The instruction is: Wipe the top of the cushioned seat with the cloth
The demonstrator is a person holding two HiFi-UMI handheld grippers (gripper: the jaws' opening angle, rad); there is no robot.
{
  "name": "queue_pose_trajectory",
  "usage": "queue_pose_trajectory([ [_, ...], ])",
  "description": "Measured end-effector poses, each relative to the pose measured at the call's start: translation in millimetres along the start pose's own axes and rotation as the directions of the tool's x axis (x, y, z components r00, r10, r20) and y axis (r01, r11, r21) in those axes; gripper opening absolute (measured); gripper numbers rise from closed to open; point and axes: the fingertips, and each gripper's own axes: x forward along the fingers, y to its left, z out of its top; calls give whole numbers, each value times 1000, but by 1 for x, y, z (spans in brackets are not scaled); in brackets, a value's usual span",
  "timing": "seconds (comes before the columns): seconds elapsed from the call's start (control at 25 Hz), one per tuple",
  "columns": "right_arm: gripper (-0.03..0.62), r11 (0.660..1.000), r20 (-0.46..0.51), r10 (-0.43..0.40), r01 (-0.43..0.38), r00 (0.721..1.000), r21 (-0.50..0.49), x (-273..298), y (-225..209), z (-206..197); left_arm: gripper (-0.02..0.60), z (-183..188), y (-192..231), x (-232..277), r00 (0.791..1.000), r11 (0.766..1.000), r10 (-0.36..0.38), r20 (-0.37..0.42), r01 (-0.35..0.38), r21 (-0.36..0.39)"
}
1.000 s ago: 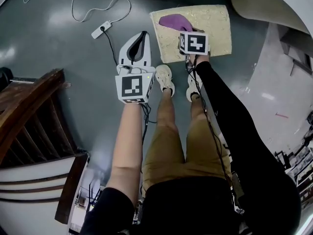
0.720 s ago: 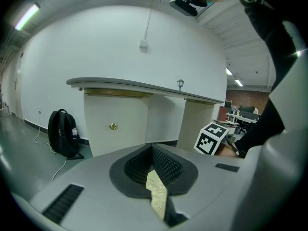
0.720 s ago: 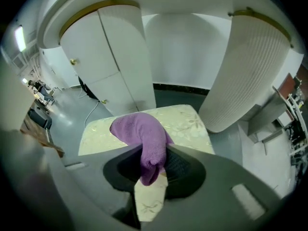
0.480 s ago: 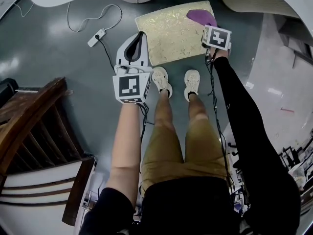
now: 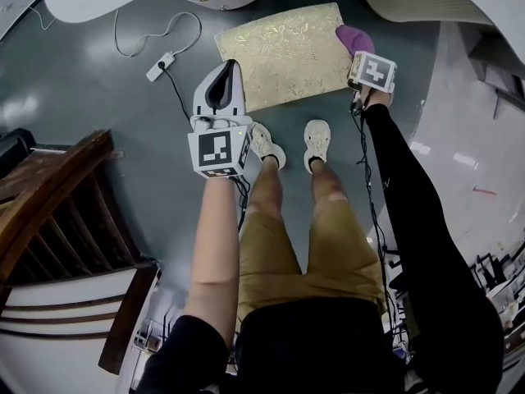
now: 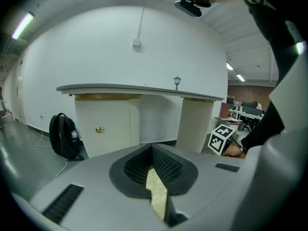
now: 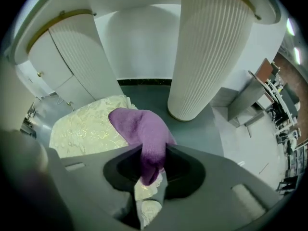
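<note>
item 1 – cushioned seat (image 5: pixel 283 52): rect. pad w/ rounded corners, pale gold fabric w/ floral pattern all over. lies flat on grey floor (image 5: pixel 123 113), top face up, set slightly askew. top surface smooth, mostly uncovered. looks cream-yellow in the right gripper view.

item 2 – cloth (image 5: pixel 353 37): purple, soft, thick-looking; bunched into a lump, not spread out. sits at the seat's far right corner, overlapping the edge there. one end pinched betw. the closed jaws of the right gripper (image 7: pixel 150 172); the rest bulges fwd past the jaw tips & droops toward the seat corner.
</note>
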Motion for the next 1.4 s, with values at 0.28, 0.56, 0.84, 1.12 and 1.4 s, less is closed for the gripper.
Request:
queue_pose_trajectory([
  [0.28, 86, 988, 140, 156, -156, 978, -10, -53, 56, 14, 8, -5, 17, -15, 1000, 1000, -5, -11, 5, 8],
  [0.56, 87, 937, 126, 344, -333, 930, -104, -93, 203, -26, 8, -9, 58, -46, 1000, 1000, -19, -2, 19, 16],
  [0.84, 86, 888, -50, 415, -416, 909, -198, -93, 315, -110, 8, -32, 97, -78, 1000, 1000, -19, -12, 19, 0],
  [1.12, 86, 895, -136, 348, -372, 928, -246, -77, 330, -148, 8, -43, 104, -93, 999, 999, -40, -5, 39, -14],
  [1.4, 86, 941, -43, 262, -265, 964, -211, -68, 280, -112, 8, -43, 100, -95, 999, 999, -39, 5, 39, -14],
])
